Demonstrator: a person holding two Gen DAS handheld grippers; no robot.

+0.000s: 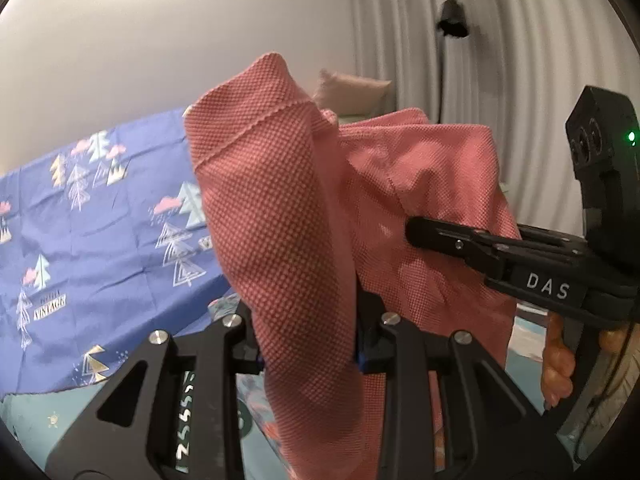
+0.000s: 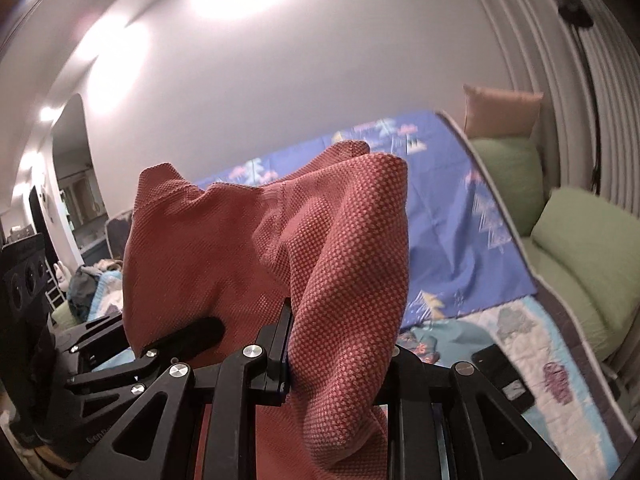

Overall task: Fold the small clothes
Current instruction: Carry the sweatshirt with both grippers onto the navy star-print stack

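Note:
A small red-pink knitted garment (image 1: 280,208) hangs in the air, bunched, held by both grippers above the bed. My left gripper (image 1: 308,344) is shut on a fold of it; the cloth drapes over and hides the fingertips. My right gripper (image 2: 336,360) is shut on another fold of the garment (image 2: 344,264), its tips also hidden by cloth. The right gripper shows in the left wrist view (image 1: 416,232) with its fingers pressed into the cloth. The left gripper shows in the right wrist view (image 2: 208,330) at lower left.
A blue sheet with tree prints (image 1: 100,240) covers the bed below, over a light patterned quilt (image 2: 540,364). Green pillows (image 2: 592,264) and a tan cushion (image 2: 500,112) lie at the right. A black phone (image 2: 504,376) lies on the quilt. Pleated curtains (image 1: 500,60) hang behind.

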